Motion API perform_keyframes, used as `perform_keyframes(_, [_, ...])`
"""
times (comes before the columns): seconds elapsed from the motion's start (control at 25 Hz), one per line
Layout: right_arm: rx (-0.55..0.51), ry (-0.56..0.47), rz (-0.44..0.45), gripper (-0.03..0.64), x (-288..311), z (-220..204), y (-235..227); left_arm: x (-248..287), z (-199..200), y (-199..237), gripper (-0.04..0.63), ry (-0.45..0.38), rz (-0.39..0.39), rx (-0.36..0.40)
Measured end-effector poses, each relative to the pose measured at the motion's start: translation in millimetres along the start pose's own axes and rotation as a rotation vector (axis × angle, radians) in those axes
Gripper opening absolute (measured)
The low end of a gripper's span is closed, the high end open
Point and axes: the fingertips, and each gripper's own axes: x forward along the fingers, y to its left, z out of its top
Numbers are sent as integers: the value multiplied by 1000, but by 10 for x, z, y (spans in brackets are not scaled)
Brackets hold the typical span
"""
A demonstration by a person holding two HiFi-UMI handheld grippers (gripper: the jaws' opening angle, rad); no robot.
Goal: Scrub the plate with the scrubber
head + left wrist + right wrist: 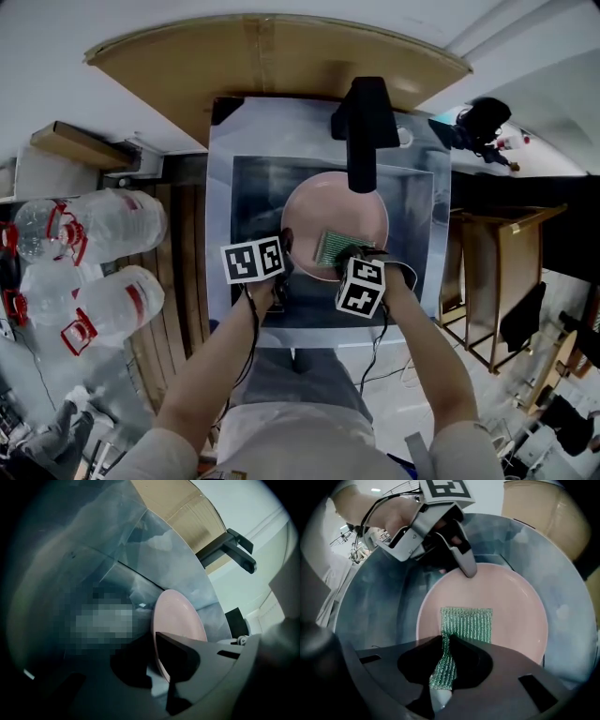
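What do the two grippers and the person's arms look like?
The left claw and right claw each carry a white cube with black square markers. Bodies are grey with dark jaws; thin black cables trail behind. The sleeves are short and light-coloured.

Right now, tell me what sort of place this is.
Likely a washing-up spot in a workroom or lab: a steel sink with a black faucet, a pink plate in it, large water jugs beside.

One plate (319,211), one scrubber (334,247), perhaps four water jugs (108,223).
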Motion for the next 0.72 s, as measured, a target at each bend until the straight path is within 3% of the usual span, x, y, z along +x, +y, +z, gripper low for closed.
perform_keyframes(0.16, [67,88,-191,89,-69,-347,-561,-7,-2,12,38,-15,3,-6])
perform_keyframes(0.32, [164,14,-317,89,-130,-235,-1145,3,0,-8,38,-14,-3,8])
perform_keyframes(0.56, [219,-215,-292,91,-123,411,-1368,1,2,-13,40,-17,-4,-5])
perform_keyframes(0.72, [118,-238,-269,91,-68,625,-1139,0,2,-13,40,-19,0,-16])
